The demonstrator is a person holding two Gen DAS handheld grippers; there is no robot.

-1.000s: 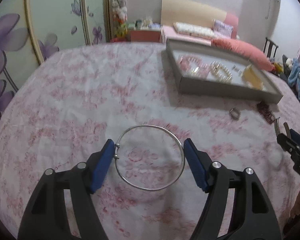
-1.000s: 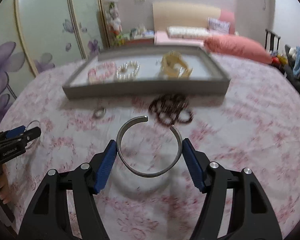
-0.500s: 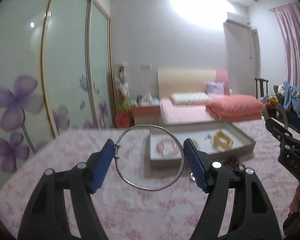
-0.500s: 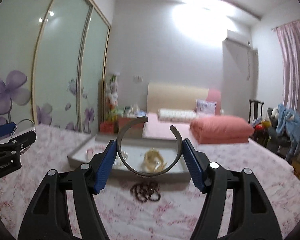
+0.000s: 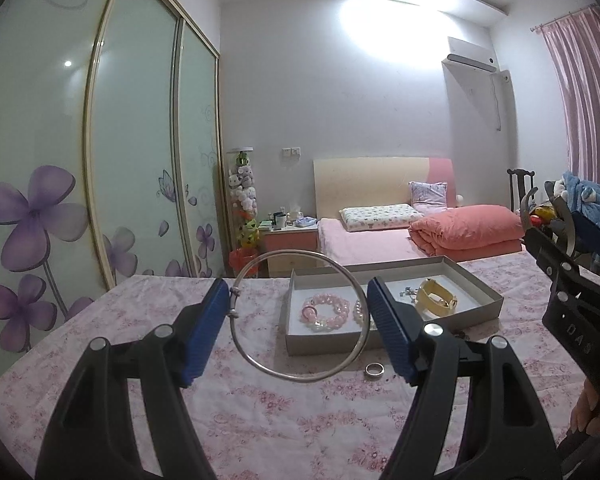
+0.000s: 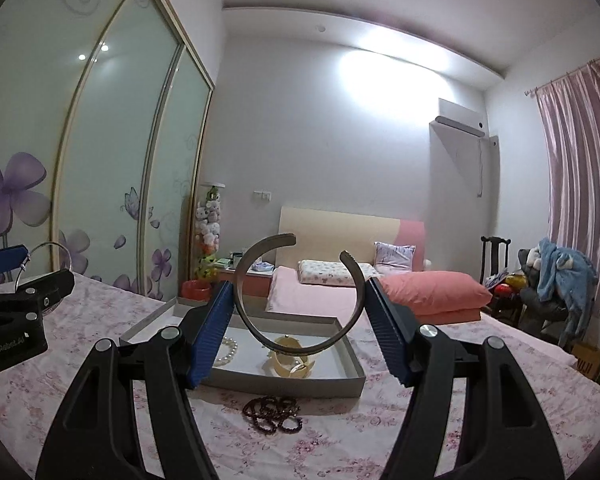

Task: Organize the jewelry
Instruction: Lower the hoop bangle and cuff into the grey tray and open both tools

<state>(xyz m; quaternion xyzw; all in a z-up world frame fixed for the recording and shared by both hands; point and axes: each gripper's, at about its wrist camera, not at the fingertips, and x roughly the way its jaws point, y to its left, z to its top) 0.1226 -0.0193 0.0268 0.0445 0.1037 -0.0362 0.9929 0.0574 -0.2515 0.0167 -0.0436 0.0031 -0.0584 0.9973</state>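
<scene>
Above the pink floral tablecloth [image 5: 260, 420], we hold our left gripper [image 5: 298, 320] clamped on a thin silver wire bangle [image 5: 260, 366], raised in front of the shallow grey cardboard tray [image 5: 324, 347]. Our right gripper [image 6: 298, 326] grips a dark open metal cuff [image 6: 240, 280] above that tray, where pink bead [image 5: 326, 314], pearl [image 6: 228, 350] and gold [image 6: 290, 360] bracelets lie. A small silver ring [image 5: 374, 370] and dark red bead bracelets [image 6: 274, 412] rest on the cloth beside it.

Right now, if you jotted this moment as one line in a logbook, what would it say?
left gripper: holds thin silver bangle | right gripper: holds open cuff bracelet | both lifted above table | grey tray: ahead | next: probably tray
</scene>
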